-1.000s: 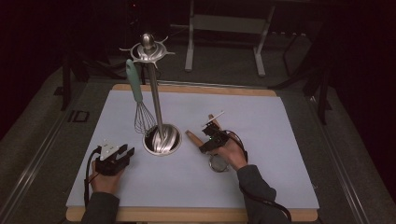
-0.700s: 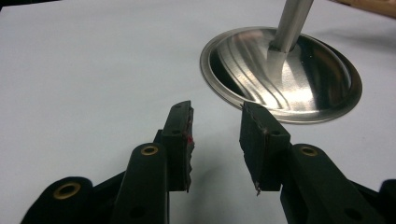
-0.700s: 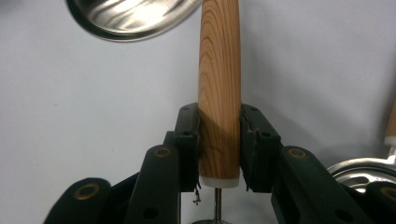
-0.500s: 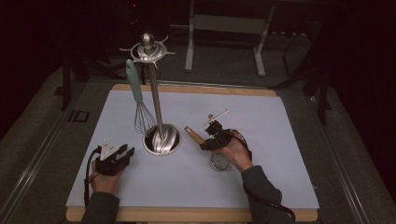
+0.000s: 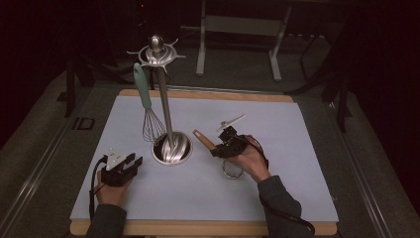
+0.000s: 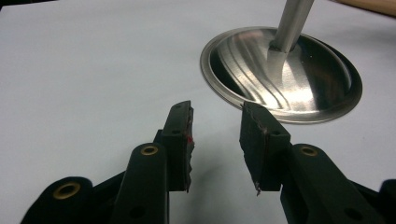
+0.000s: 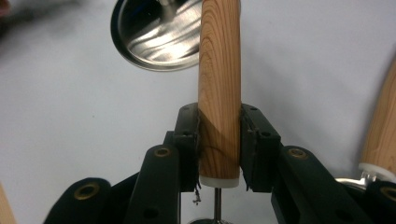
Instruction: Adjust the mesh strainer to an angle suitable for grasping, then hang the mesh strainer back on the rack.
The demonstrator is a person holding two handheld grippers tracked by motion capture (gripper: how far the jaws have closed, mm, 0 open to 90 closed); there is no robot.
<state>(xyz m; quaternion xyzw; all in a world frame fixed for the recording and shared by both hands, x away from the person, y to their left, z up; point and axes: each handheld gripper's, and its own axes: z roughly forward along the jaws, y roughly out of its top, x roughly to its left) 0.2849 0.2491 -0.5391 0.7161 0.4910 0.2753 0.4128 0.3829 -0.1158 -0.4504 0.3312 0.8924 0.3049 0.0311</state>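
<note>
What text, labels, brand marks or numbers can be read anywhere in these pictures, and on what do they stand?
No words, numbers or brand marks can be read here.
A pale boxed marking lies on the dark floor left of the white table mat; too small and blurred to read.
The wooden handle clamped in the right gripper, the shiny round steel stand base and the open left gripper carry no lettering.

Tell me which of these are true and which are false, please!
1. The right gripper clamps a wooden handle. True.
2. The left gripper holds the whisk. False: its jaws stand open with nothing between them.
3. The whisk hangs from the metal stand. True.
4. The whisk's handle is red. False: it is pale green.
</note>
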